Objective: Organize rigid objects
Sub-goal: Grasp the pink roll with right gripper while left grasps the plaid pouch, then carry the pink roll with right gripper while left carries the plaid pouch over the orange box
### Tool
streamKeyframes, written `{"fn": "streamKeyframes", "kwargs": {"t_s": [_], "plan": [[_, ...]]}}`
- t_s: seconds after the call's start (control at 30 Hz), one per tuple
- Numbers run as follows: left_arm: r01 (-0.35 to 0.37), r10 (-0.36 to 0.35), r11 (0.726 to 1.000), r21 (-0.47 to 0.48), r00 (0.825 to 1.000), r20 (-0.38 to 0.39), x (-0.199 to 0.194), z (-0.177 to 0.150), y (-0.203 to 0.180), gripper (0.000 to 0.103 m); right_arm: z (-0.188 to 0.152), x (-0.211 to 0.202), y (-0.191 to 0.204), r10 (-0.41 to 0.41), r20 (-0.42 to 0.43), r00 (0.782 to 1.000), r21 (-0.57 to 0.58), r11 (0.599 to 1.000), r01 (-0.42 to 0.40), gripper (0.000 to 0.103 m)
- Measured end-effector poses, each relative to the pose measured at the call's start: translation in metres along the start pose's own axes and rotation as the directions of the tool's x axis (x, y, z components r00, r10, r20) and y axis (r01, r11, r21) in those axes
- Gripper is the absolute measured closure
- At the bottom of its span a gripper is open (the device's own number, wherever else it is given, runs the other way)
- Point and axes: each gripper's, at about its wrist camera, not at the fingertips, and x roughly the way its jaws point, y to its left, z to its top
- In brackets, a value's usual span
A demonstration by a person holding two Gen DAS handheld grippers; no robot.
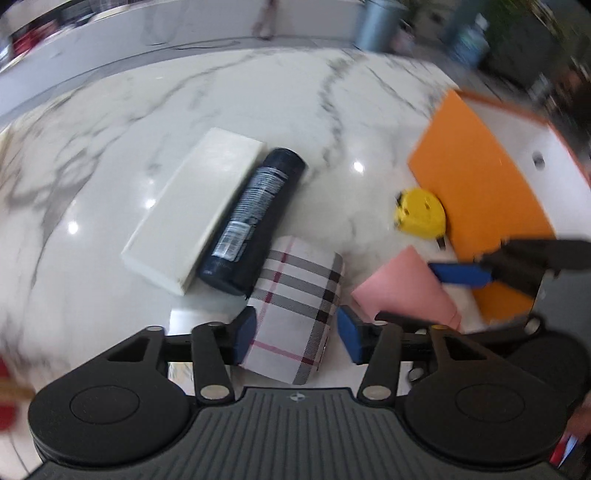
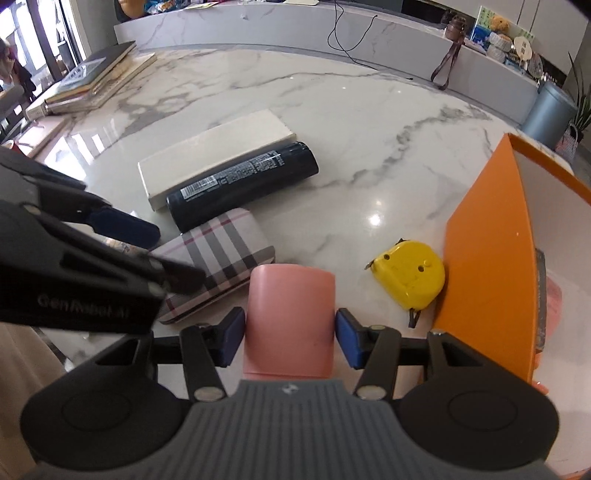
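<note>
A plaid case (image 1: 299, 280) lies on the marble table (image 1: 258, 110) between the fingers of my left gripper (image 1: 297, 334), which is open, with a thin gap at the right pad. My right gripper (image 2: 290, 338) is shut on a pink tube (image 2: 291, 295), both pads pressing its sides. Beyond the plaid case (image 2: 221, 254), a dark bottle (image 2: 243, 184) and a flat white box (image 2: 214, 155) lie side by side. A yellow tape measure (image 2: 410, 275) rests against an open orange box (image 2: 487, 258) on the right. One left finger (image 2: 125, 225) shows in the right wrist view.
A stack of books (image 2: 92, 77) sits at the far left of the table. A raised marble ledge (image 2: 258, 26) with a cable runs along the back. A grey bin (image 2: 550, 110) stands beyond the table's right edge. Something pink (image 2: 554, 295) lies inside the orange box.
</note>
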Motion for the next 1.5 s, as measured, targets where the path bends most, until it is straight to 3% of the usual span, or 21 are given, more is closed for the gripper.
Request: {"fn": "streamKeyframes", "kwargs": {"t_s": [0.17, 0.37, 0.63, 0.9, 1.2, 1.27, 1.5], "plan": [[0.081, -0.077, 0.994, 0.076, 0.996, -0.05, 0.012, 0.006, -0.001, 0.032, -0.004, -0.002, -0.006, 0.019, 0.007, 1.0, -0.003, 1.0, -0.019, 0.049], [0.025, -0.01, 0.978, 0.206, 0.997, -0.077, 0.02, 0.013, -0.006, 0.024, -0.006, -0.002, -0.015, 0.047, 0.005, 0.999, 0.023, 0.999, -0.048, 0.049], [0.056, -0.026, 0.951, 0.304, 0.994, -0.102, 0.034, 0.015, -0.011, 0.014, -0.007, -0.002, -0.016, 0.07, 0.01, 0.997, 0.006, 0.998, -0.07, 0.048], [0.0, 0.046, 0.932, 0.362, 0.992, -0.118, 0.052, 0.012, -0.019, 0.014, -0.008, 0.004, -0.013, 0.088, -0.003, 0.996, -0.009, 0.996, -0.088, 0.047], [-0.004, 0.037, 0.94, 0.341, 0.995, -0.089, 0.054, 0.015, -0.019, 0.016, -0.008, 0.009, -0.014, 0.078, -0.008, 0.997, -0.014, 0.997, -0.078, 0.046], [-0.005, 0.036, 0.94, 0.34, 0.996, -0.085, 0.053, 0.015, -0.02, 0.025, -0.007, 0.008, -0.015, 0.088, -0.002, 0.996, -0.013, 0.996, -0.088, 0.048], [-0.026, 0.054, 0.943, 0.332, 0.996, -0.075, 0.05, 0.015, -0.023, 0.025, -0.007, 0.007, -0.014, 0.093, 0.005, 0.996, -0.015, 0.996, -0.093, 0.048]]}}
